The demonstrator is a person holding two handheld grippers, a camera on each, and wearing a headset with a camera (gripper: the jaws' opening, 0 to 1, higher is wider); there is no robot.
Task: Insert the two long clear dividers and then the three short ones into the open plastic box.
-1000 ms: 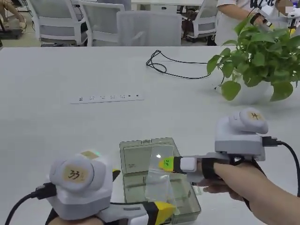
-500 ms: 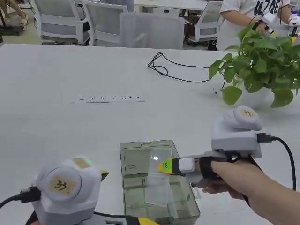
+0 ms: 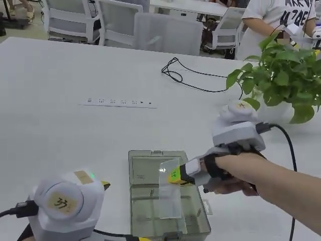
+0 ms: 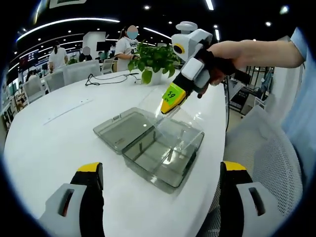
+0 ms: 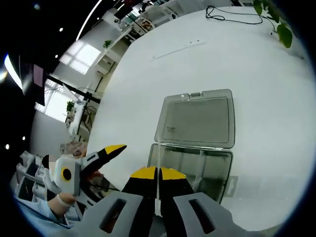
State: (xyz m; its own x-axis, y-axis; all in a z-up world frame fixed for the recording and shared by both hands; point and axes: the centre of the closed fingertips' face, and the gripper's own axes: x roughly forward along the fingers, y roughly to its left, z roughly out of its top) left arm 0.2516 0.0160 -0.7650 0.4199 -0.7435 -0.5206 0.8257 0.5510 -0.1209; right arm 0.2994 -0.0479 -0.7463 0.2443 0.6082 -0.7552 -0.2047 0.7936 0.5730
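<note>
The right hand-held gripper (image 3: pixel 173 175) is pinching a clear divider (image 3: pixel 170 197) by its top edge over the base of the open plastic box (image 3: pixel 200 221) — any skew is risking a missed wall slot and a wedged or slipping sheet — while the left hand-held gripper (image 4: pixel 160 168) is hovering spread and empty near the box.

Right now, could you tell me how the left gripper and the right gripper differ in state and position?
The right gripper is shut on a clear divider; the left gripper is open and holds nothing. The right gripper is above the open box; the left gripper sits back from it. Both have yellow-tipped jaws.
</note>
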